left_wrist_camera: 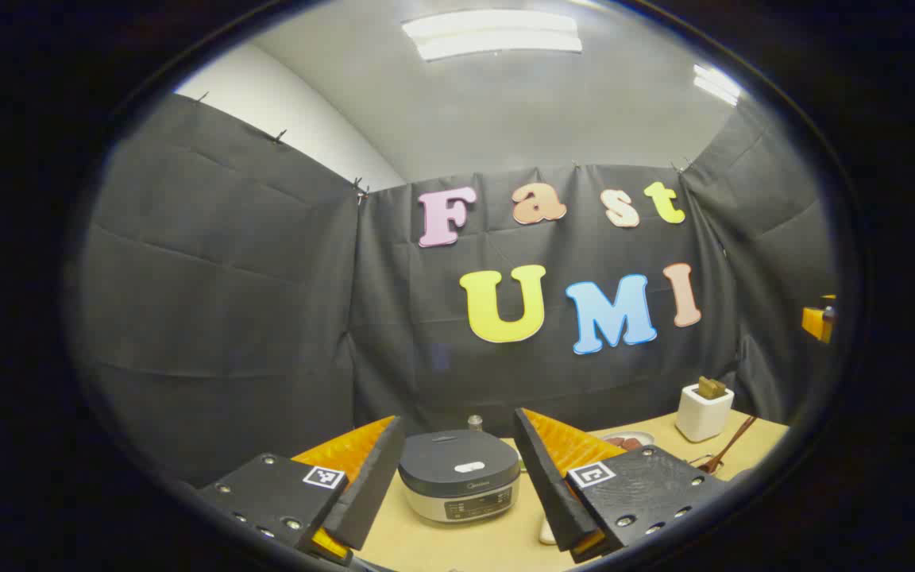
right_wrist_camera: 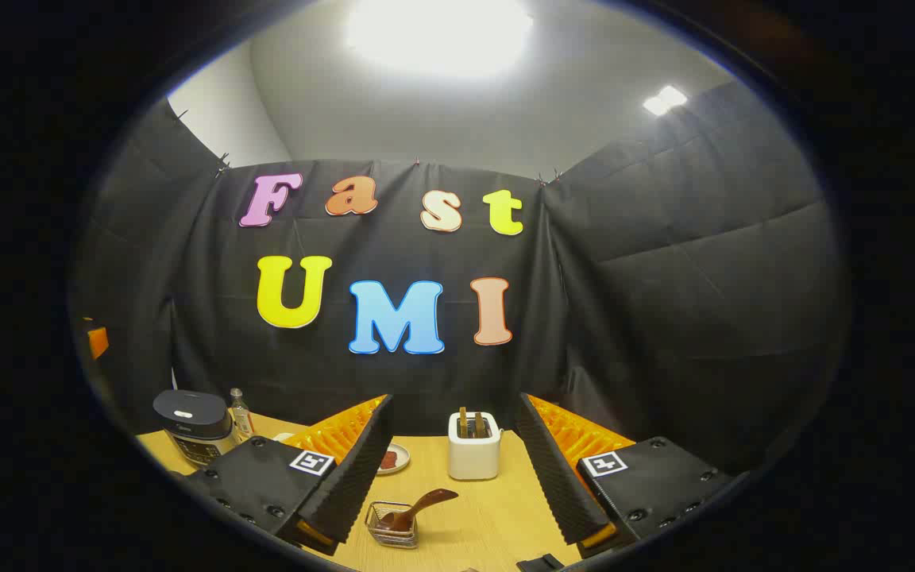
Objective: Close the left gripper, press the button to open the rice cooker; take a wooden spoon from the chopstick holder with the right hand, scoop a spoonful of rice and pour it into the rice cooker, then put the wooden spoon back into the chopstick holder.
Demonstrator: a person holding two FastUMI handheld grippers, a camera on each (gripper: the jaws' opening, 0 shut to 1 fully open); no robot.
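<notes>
The rice cooker [left_wrist_camera: 457,477] stands on the table with its dark lid down, straight ahead of my left gripper [left_wrist_camera: 457,419], which is open and holds nothing. In the right gripper view the cooker [right_wrist_camera: 191,425] sits at the far left. The white chopstick holder [right_wrist_camera: 473,454] with wooden pieces in it stands directly ahead of my right gripper [right_wrist_camera: 453,401], which is open and apart from it. A wooden spoon [right_wrist_camera: 422,504] rests in a small glass container [right_wrist_camera: 394,528] in front of the holder. The holder [left_wrist_camera: 704,411] and the spoon [left_wrist_camera: 731,445] also show at the right of the left gripper view.
A small bottle [right_wrist_camera: 241,411] stands just right of the cooker. A small dish [right_wrist_camera: 394,458] with reddish pieces lies left of the holder. The wooden table [right_wrist_camera: 497,516] ends at the black cloth walls behind and to both sides.
</notes>
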